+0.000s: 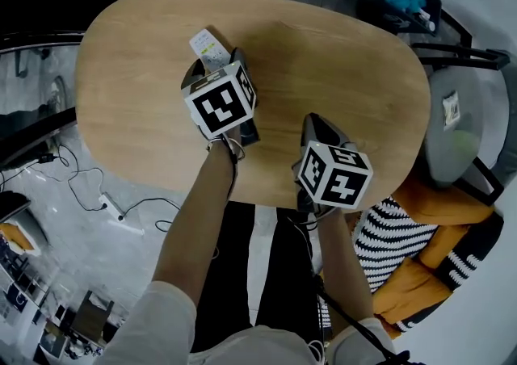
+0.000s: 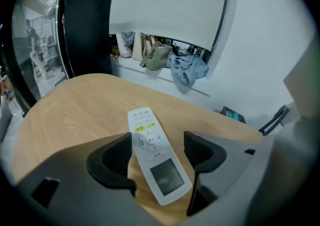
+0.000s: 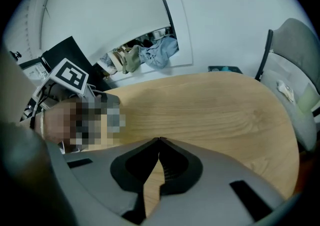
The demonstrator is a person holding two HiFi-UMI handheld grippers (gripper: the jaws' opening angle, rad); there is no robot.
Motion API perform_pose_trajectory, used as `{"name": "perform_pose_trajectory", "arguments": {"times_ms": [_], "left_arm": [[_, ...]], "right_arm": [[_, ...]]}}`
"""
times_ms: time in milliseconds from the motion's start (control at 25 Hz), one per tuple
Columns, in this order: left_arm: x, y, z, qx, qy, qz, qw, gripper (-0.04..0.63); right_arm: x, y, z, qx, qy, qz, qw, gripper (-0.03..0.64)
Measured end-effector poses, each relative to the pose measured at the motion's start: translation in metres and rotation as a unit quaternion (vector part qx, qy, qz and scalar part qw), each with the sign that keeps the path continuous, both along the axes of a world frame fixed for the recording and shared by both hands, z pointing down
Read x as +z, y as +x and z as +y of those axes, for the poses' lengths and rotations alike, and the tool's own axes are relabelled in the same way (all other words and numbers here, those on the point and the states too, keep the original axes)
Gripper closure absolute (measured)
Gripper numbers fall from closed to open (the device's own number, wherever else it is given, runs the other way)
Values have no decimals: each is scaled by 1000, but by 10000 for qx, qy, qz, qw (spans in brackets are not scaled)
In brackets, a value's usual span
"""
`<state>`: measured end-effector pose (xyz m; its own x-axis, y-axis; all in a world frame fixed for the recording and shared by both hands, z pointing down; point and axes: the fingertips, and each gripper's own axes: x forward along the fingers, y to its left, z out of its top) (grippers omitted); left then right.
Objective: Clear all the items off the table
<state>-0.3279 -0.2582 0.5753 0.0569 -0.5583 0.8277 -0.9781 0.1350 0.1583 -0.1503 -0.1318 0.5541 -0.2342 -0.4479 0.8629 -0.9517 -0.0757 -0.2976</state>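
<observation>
The left gripper point(image 2: 159, 143) tilts steeply down, its jaws spread on either side of the white remote control point(image 2: 157, 159) and not gripping it. The right gripper point(image 3: 159, 140), also tilted down over the wooden table point(image 1: 323, 56), is clenched on nothing.

No word or number can be read with certainty. The white remote control point(image 2: 155, 157) has small print on its buttons and two yellow keys, but the print is too small to read, and its grey display shows no figures. One marker cube point(image 1: 220, 102) and the other marker cube point(image 1: 335, 176) carry only black-and-white square patterns, no letters. A white tag point(image 1: 451, 109) on the grey chair point(image 1: 477, 105) is too blurred to read.
</observation>
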Motion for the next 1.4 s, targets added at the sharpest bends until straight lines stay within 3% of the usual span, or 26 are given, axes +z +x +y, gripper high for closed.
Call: {"name": "perform_pose_trajectory", "arguments": {"times_ms": [280,600,760,880,1400], "left_arm": [[12,-4,-8,-43,-246,-262,9993,278],[20,-4,-9,64,-427,-149,9990,291],[18,-5,-8,219,-466,-25,9987,308],[13,-6,-4,328,-473,182,9982,357],[0,15,38,1166,-312,112,9926,359]], "right_arm": [[8,-1,1,-32,-82,-52,9999,592],[9,1,1,-94,-82,-30,9999,592],[8,0,2,-137,-94,-29,9999,592],[9,-5,4,-152,-91,-22,9998,592],[9,-3,13,4,-57,-28,10000,592]]}}
